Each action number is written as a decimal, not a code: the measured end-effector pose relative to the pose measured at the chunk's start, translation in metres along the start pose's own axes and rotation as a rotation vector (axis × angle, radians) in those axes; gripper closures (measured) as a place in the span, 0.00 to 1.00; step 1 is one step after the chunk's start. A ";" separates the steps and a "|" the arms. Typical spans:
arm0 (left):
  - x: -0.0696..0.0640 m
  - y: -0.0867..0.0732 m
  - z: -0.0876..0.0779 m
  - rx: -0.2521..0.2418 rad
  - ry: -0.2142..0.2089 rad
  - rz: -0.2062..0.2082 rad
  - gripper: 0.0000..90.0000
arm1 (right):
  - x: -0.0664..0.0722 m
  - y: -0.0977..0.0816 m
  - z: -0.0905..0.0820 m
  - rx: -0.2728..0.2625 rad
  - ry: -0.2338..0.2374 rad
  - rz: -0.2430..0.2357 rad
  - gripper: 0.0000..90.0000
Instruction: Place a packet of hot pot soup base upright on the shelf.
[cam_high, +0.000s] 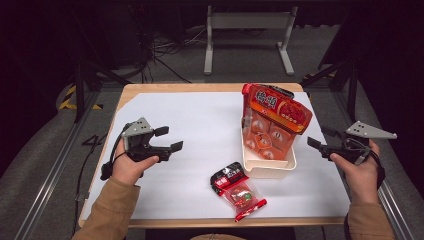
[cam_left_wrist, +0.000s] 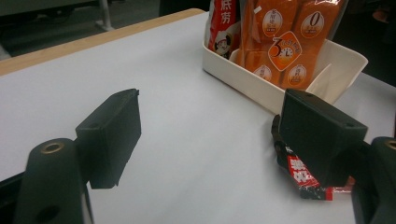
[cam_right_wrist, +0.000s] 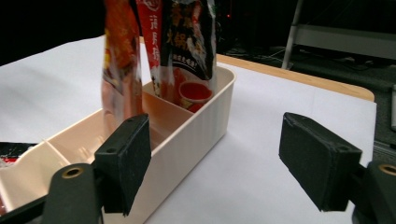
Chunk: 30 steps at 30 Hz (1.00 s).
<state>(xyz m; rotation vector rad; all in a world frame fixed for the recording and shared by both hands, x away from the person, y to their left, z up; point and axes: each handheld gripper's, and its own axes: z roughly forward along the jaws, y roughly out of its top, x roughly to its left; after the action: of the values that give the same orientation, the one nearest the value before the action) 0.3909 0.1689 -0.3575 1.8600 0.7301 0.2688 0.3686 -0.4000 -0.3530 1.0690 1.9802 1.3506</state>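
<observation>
A cream divided bin (cam_high: 268, 169) stands right of the table's middle, with a big orange snack bag (cam_high: 276, 116) upright in it. A small red and black packet (cam_high: 237, 190) lies flat in front of the bin. My left gripper (cam_high: 169, 139) hovers open at the left, pointing right, with nothing between its pads. In the left gripper view the gripper (cam_left_wrist: 215, 135) faces the bin (cam_left_wrist: 243, 80), the orange bag (cam_left_wrist: 280, 42) and the packet (cam_left_wrist: 302, 181). My right gripper (cam_high: 319, 137) stands open just right of the bin. In the right gripper view the gripper (cam_right_wrist: 217, 158) looks along the bin's wall (cam_right_wrist: 198, 128) at several upright bags (cam_right_wrist: 187, 42).
A white mat (cam_high: 190, 120) covers the wooden table (cam_high: 200, 88). A grey metal stand (cam_high: 247, 30) and cables lie on the floor behind. Black frame rails run along both sides of the table.
</observation>
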 end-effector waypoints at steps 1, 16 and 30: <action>-0.002 -0.001 0.001 0.000 -0.009 -0.006 0.23 | -0.002 -0.002 0.001 -0.003 -0.002 0.004 0.29; -0.017 -0.014 0.027 0.009 -0.081 -0.030 0.19 | -0.009 -0.010 0.014 0.020 -0.007 0.011 0.29; -0.039 -0.025 0.058 0.038 -0.171 -0.009 0.16 | -0.009 -0.012 0.018 0.023 0.005 0.009 0.28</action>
<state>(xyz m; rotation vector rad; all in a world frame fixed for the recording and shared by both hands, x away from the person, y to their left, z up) 0.3807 0.1072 -0.3979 1.8884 0.6296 0.0891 0.3842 -0.4005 -0.3708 1.0871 2.0011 1.3402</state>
